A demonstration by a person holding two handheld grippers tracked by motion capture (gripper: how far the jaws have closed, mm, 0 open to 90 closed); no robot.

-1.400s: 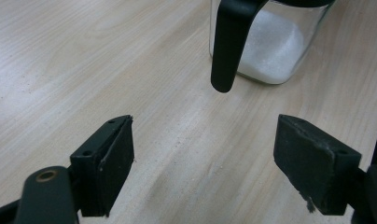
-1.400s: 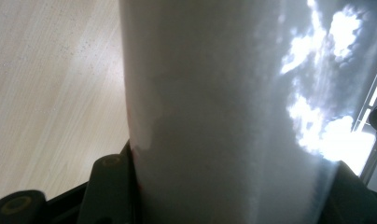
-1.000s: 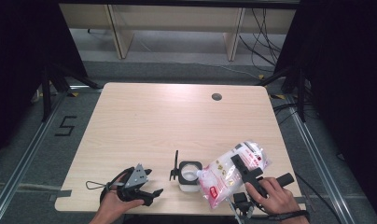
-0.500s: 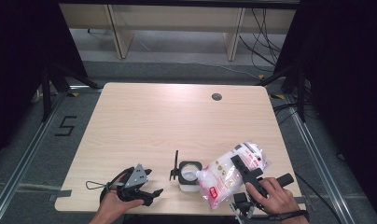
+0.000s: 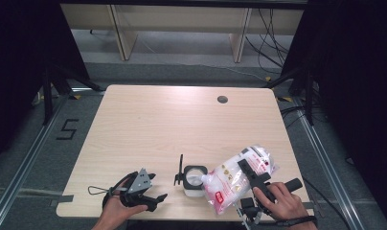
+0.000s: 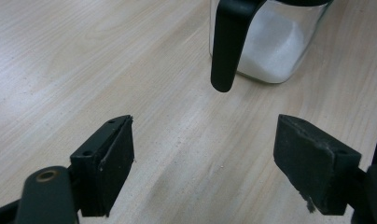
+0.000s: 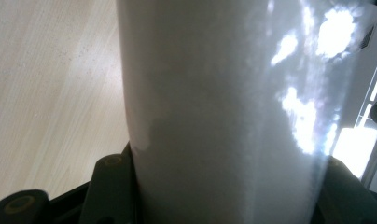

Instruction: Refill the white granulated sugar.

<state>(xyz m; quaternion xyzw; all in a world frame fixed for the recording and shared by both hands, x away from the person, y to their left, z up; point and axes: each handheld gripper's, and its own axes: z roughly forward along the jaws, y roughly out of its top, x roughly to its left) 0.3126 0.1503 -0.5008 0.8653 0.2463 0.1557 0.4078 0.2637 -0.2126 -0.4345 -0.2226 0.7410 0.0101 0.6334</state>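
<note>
Near the front edge of the table (image 5: 148,124), your right gripper (image 5: 251,173) is clamped across a soft clear plastic bag (image 5: 234,176) of fine white grains, printed with a red and white label. That bag lies tilted, its near end low and its neck pointing left over the open mouth of a small square glass jar (image 5: 194,179). In the right gripper view the bag (image 7: 224,112) bulges smooth and glossy between the black jaws, catching bright reflections.

Just left of the bag, the jar has straight clear walls and a thin black handle, and it stands upright with white grains (image 6: 270,46) lying in its bottom. A black hinged lid stands up at its left side.

Your left gripper (image 5: 151,194) rests at the near left, jaws apart with nothing between them. Its matte, blocky pads (image 6: 112,158) point at the jar (image 6: 275,42), which stands apart from them.

You work on pale wood-grain laminate with rounded corners and a round dark grommet (image 5: 222,99) at the far side. Beyond it lie grey floor, wooden furniture legs and loose cables; dark curtains hang on both sides.
</note>
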